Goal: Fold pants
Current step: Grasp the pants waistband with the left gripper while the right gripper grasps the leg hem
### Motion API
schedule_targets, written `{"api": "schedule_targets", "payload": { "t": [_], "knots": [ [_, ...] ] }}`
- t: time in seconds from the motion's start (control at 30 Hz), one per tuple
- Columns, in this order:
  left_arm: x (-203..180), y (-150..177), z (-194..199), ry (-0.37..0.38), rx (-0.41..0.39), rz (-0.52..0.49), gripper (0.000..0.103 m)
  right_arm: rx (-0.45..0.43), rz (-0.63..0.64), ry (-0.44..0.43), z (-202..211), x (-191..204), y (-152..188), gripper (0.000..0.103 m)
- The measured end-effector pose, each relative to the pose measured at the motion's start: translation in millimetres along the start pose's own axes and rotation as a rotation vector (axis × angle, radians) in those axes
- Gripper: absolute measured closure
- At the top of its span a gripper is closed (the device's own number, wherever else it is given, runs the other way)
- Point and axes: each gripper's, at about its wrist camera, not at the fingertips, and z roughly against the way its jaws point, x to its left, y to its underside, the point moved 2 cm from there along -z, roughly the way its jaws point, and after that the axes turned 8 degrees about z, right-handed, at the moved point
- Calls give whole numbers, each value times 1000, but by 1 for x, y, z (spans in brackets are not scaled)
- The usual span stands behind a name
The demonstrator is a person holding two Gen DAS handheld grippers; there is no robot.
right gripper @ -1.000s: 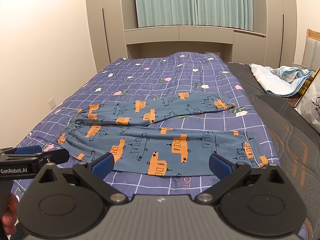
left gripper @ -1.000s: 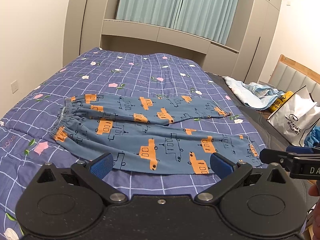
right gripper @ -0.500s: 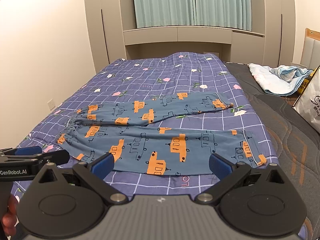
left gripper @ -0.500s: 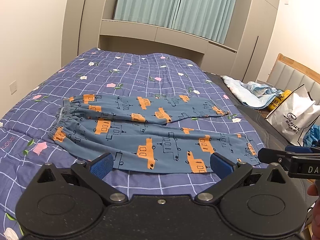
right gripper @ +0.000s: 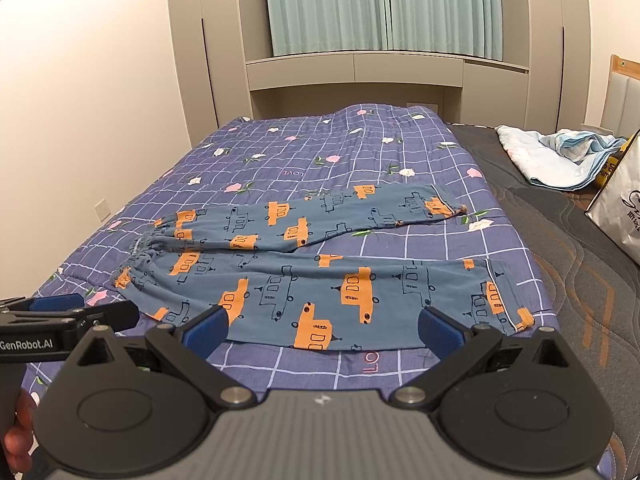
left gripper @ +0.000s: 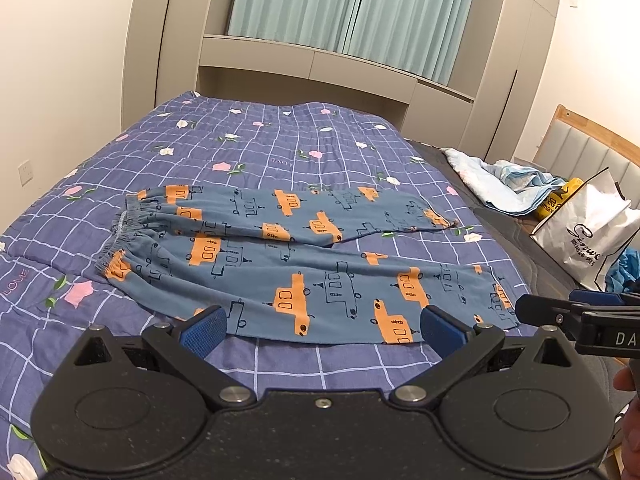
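While unfolded, pants (left gripper: 304, 264) lie waistband-left, legs rightward.

Teal curtains (left gripper: 352, 12), beige wardrobes (right gripper: 208, 40), cream wall (left gripper: 60, 60)

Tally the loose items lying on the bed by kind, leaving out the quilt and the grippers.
Pants: 1
Crumpled light blue blanket: 1
White shopping bag: 1
Yellow package behind the bag: 1
Blue cloth at the right edge: 1
Total: 5
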Motion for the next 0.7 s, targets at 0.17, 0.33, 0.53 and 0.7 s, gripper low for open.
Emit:
{"api": "schedule_targets", "payload": {
  "t": [0.17, 0.33, 0.53, 0.7],
  "knots": [
    [0, 1, -1, 0, 2, 2, 0, 2, -2, -1, -1, 0, 0, 0],
    [7, 1, -10, 12, 32, 24, 0, 14, -1, -2, -7, -1, -2, 0],
    [18, -2, -34, -4, 83, 40, 0, 44, -3, -5, -27, -3, 0, 0],
    [35, -15, -57, 9, 95, 43, 0, 49, 10, -14, -50, -6, -3, 0]
  ]
}}
